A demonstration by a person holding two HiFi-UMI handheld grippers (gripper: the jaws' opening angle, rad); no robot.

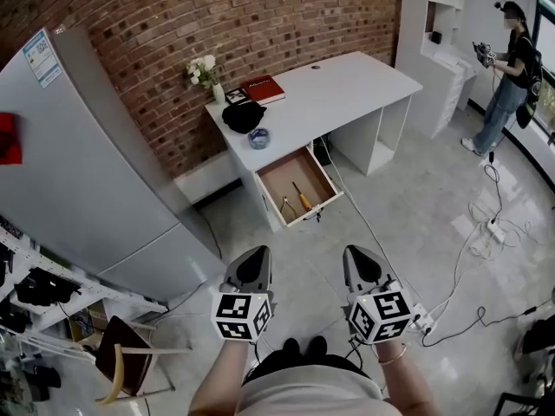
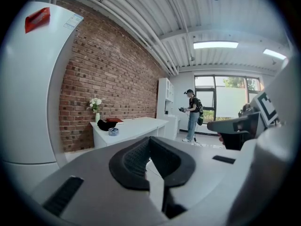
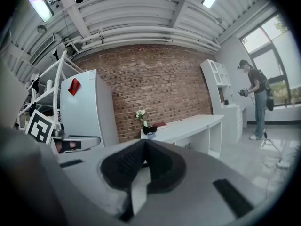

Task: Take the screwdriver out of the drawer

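Both closed on nothing: left gripper (image 1: 251, 256), right gripper (image 1: 360, 256), well apart from open drawer (image 1: 282, 173) at 12 o'clock. Could shove screwdriver (image 1: 302, 197) against neighbouring tool (image 1: 287, 206) if reaching in unopened.

Brick wall (image 1: 217, 16) is rough matt red brick with paler mortar lines. The table (image 1: 364, 81) has a smooth white top, mostly matt, looks like laminate to me. The drawer (image 1: 282, 176) is plain brown board inside, no shine at all. The screwdriver (image 1: 303, 199) has a yellowish plastic-looking handle and a thin dark metal shaft. The floor (image 1: 416, 224) is smooth grey and kinda glossy. The left hand-held gripper (image 1: 251, 254) and right hand-held gripper (image 1: 360, 251) have matt grey plastic shells, and the pads (image 2: 134, 159) look like black rubber with a fine ribbed texture.
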